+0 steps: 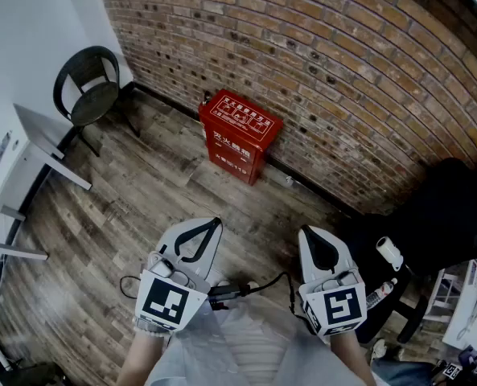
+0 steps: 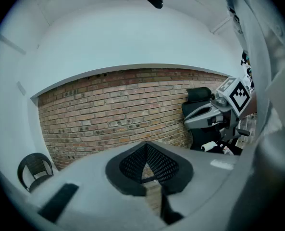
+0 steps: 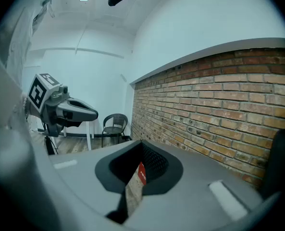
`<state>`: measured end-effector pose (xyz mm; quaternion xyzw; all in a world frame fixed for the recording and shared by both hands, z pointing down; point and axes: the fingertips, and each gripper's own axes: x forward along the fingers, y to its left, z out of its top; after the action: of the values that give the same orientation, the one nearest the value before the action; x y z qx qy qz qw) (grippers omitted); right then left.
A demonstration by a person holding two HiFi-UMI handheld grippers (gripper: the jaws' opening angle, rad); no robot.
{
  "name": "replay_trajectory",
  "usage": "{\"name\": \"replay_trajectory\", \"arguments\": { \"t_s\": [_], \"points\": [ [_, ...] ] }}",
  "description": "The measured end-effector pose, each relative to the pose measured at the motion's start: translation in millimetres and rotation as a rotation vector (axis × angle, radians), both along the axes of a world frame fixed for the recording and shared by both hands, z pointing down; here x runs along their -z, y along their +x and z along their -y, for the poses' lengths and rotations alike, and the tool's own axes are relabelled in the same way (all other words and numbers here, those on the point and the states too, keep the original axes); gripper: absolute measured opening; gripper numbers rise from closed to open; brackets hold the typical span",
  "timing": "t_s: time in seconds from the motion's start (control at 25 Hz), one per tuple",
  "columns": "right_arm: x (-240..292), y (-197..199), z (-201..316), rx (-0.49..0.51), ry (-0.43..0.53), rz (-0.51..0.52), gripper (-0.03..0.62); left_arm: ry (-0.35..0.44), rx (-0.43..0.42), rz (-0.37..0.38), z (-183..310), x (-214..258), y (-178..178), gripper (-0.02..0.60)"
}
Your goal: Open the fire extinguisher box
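Fire extinguisher box (image 1: 240, 135) stands upright at the brick wall (image 1: 343, 47), straight ahead and well apart from both grippers. The left gripper (image 1: 214, 222) is a bit nearer than the right gripper (image 1: 305, 232) — both clenched on nothing.

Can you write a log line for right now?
fire extinguisher box: closed, untouched, against brick wall | left gripper: shut, empty | right gripper: shut, empty

Fire extinguisher box (image 1: 240, 135): looks like red painted metal, smooth, slight gloss. Behind box, brick wall (image 1: 326, 63): rough, matt. Under box, floor (image 1: 133, 215): wood planks, grainy, matt, worn grey-brown. Left of box, chair (image 1: 89, 87): dark, matt. Left gripper (image 1: 214, 223) and right gripper (image 1: 304, 233) shells: smooth matt grey plastic; inner pads black, fine mesh texture.
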<state>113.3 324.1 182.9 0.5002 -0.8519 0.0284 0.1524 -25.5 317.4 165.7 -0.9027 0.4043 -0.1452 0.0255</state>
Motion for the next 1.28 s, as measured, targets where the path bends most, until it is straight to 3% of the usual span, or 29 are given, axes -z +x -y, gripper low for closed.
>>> {"name": "replay_trajectory", "arguments": {
  "t_s": [1.28],
  "points": [
    [-3, -6, -18, -0.015, -0.011, 0.005, 0.008, 0.006, -0.033, 0.011, -17, 0, 3, -0.002]
  ]
}}
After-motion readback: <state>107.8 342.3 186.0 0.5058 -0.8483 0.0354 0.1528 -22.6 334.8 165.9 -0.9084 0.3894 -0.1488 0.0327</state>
